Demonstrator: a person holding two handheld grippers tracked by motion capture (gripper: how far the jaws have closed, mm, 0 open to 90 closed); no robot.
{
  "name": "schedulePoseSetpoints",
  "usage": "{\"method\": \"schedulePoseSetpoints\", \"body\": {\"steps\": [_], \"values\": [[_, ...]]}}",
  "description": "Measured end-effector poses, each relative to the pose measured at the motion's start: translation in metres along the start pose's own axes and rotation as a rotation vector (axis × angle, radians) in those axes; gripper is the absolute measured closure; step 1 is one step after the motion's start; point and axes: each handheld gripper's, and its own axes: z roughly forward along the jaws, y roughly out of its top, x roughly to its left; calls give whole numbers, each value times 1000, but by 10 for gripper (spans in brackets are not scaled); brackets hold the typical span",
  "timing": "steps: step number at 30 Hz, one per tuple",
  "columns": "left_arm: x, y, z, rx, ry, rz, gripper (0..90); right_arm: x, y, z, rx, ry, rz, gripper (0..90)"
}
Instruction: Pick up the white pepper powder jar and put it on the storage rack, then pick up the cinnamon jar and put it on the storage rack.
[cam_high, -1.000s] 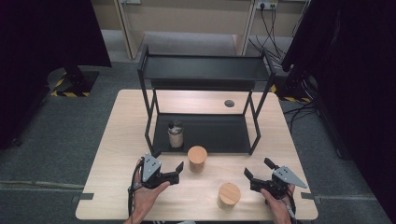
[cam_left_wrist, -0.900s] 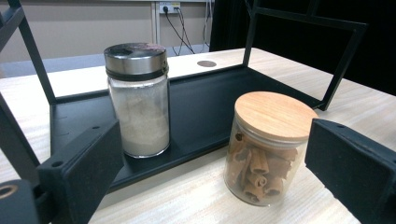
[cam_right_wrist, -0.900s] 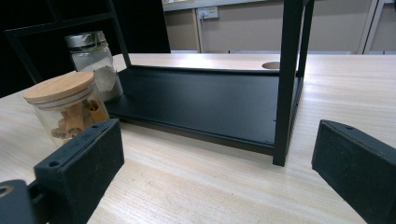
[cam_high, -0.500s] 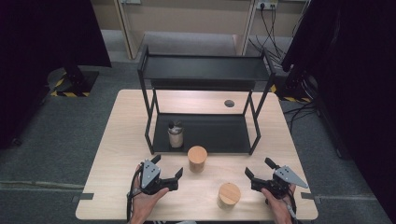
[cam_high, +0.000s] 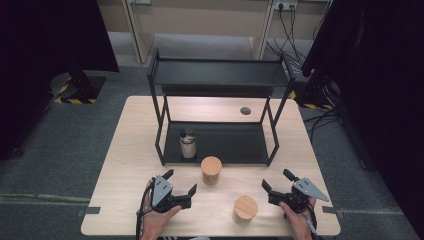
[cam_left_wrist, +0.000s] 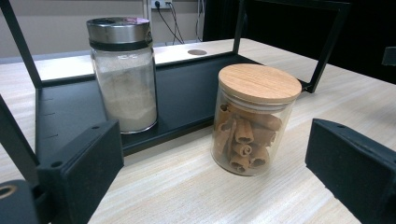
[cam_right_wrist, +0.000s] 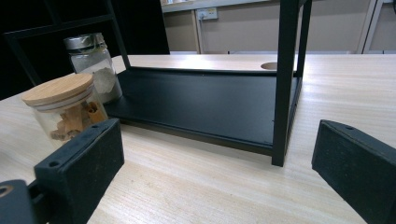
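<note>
We see the left gripper (cam_left_wrist: 212, 182) with its two black jaws wide apart, nothing between them. Ahead stands a glass jar of cinnamon sticks (cam_left_wrist: 252, 122) with a wooden lid (cam_left_wrist: 259, 82), upright on the light wood table (cam_left_wrist: 187, 186), just in front of the black shelf tray (cam_left_wrist: 187, 95). On that tray sits a metal-capped shaker jar (cam_left_wrist: 123, 74) of pale powder, upright, left of the cinnamon jar.
</note>
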Motion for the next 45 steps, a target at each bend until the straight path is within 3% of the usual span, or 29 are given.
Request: {"method": "schedulePoseSetpoints", "body": {"steps": [8, 15, 24, 45], "values": [[-1, -1, -2, -4, -6, 0, 33, 0, 1, 1, 0, 7, -8, 25], [0, -3, -4, -12, -5, 2, 33, 1, 6, 6, -1, 33, -46, 25], [1, -5, -4, -4, -8, -1, 33, 2, 18, 21, 15, 121, -109, 25], [2, -6, -6, -2, -4, -2, 33, 8, 39, 59, 70, 278, -183, 26]]}}
